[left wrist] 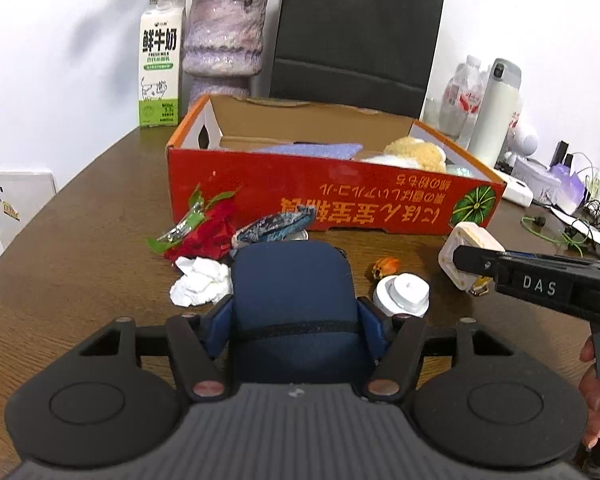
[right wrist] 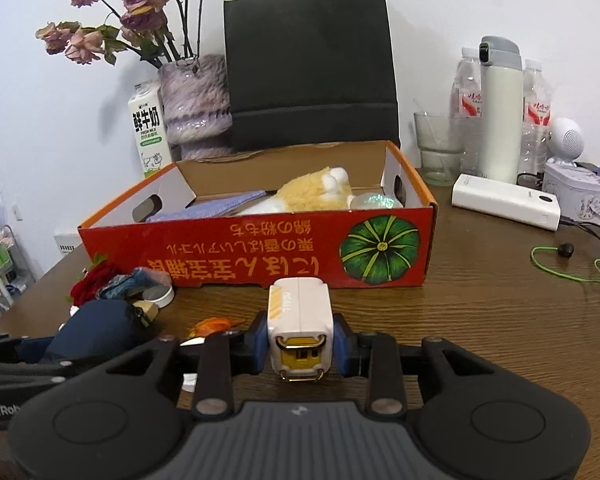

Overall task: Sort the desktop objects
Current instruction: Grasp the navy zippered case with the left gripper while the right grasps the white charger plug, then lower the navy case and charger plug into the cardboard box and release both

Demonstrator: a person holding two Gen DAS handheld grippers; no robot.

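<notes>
We see the left gripper (left wrist: 296, 316) with jaws clamped on a navy pouch (left wrist: 292, 292), the right gripper (right wrist: 300, 344) with jaws clamped on a white charger (right wrist: 300, 320), both held over the brown table (right wrist: 480, 300), just before the red cardboard box (right wrist: 260, 256), crumpled tissue (left wrist: 200, 280) and a white cap (left wrist: 402, 294) lying nearby

My left wrist view sits low over the near edge of the table (left wrist: 80, 248), facing the far edge, close behind the red box (left wrist: 332, 200). My right wrist view looks the same way from further right (slightly higher). Both share the box (right wrist: 256, 256), the black bag (right wrist: 312, 60) and the vase (right wrist: 192, 96) along the far edge.
</notes>
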